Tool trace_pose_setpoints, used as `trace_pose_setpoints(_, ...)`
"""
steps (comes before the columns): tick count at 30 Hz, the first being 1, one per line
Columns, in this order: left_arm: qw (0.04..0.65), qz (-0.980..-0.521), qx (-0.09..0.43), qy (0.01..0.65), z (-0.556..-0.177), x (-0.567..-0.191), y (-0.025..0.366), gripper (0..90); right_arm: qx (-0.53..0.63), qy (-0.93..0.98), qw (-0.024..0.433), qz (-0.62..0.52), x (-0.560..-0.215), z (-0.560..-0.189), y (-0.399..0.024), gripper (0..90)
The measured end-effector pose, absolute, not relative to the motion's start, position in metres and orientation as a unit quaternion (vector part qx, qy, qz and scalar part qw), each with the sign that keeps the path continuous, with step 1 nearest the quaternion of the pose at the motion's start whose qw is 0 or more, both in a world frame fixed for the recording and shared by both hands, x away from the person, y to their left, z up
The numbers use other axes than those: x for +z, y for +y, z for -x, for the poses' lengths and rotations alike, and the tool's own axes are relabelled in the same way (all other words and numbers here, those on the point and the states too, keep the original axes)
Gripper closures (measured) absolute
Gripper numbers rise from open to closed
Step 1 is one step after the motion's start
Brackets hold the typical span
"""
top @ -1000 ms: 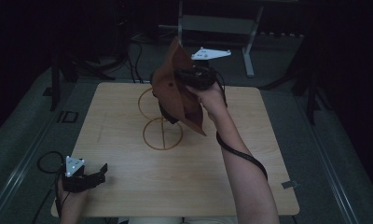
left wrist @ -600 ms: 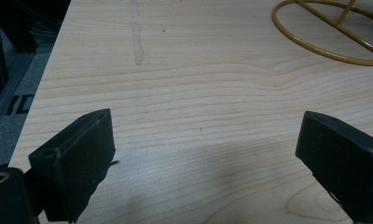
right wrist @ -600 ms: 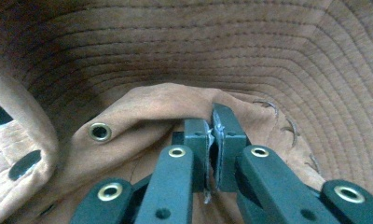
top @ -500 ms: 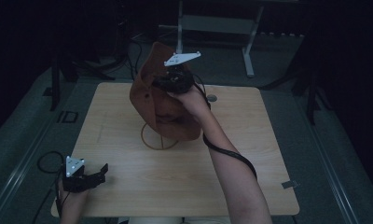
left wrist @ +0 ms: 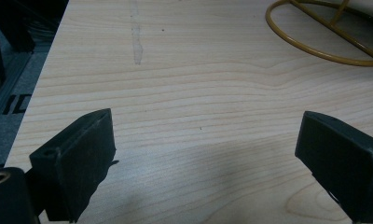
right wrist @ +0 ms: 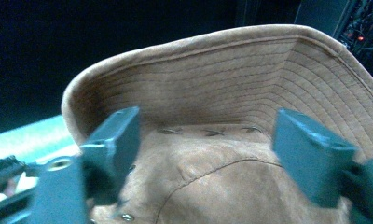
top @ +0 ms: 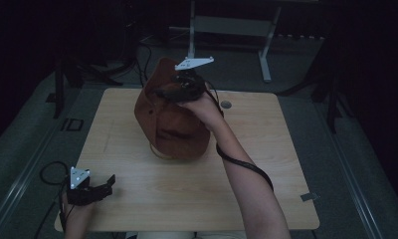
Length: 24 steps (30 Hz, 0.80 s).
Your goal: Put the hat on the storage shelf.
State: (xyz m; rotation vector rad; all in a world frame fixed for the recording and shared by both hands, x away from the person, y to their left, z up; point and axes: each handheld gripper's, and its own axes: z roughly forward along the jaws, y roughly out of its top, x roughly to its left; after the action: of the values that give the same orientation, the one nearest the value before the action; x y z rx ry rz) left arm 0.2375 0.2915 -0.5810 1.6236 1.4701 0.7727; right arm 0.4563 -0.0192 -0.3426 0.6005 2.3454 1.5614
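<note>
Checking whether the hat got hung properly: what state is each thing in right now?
Hat: draped over the stand, brim turned up at the back, no longer gripped.
Wire stand: upright on the table, mostly covered.
Right gripper: jaws just opened, above the hat's crown.
Left gripper: open, holding nothing.

A dark test room, like a lab.

I see one bare wooden table [top: 266,199] on a grey floor [top: 346,164], black cables [top: 137,55] lying behind it, and a metal stand [top: 227,25] at the back.
</note>
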Motion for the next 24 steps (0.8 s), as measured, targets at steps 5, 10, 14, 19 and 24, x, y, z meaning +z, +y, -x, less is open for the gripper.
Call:
trace_pose_setpoints(5, 0.396, -0.643, 0.307, 0.580, -0.238, -0.581, 0.291, 5.5, 0.534, 0.814, 0.113, -0.200, -0.347, -0.455, -0.026, 13.2)
trace_pose_setpoints(10, 0.399, -0.648, 0.306, 0.572, -0.238, -0.583, 0.289, 5.5, 0.528, 0.819, 0.114, -0.191, -0.351, -0.449, -0.034, 12.7)
trace_pose_setpoints(14, 0.402, -0.650, 0.311, 0.566, -0.238, -0.582, 0.288, 5.5, 0.530, 0.817, 0.122, -0.193, -0.354, -0.446, -0.043, 12.7)
trace_pose_setpoints(19, 0.404, -0.650, 0.310, 0.564, -0.238, -0.582, 0.288, 5.5, 0.521, 0.821, 0.130, -0.197, -0.359, -0.443, -0.055, 13.4)
trace_pose_setpoints(24, 0.405, -0.648, 0.311, 0.565, -0.238, -0.582, 0.288, 5.5, 0.517, 0.823, 0.132, -0.196, -0.364, -0.439, -0.067, 13.4)
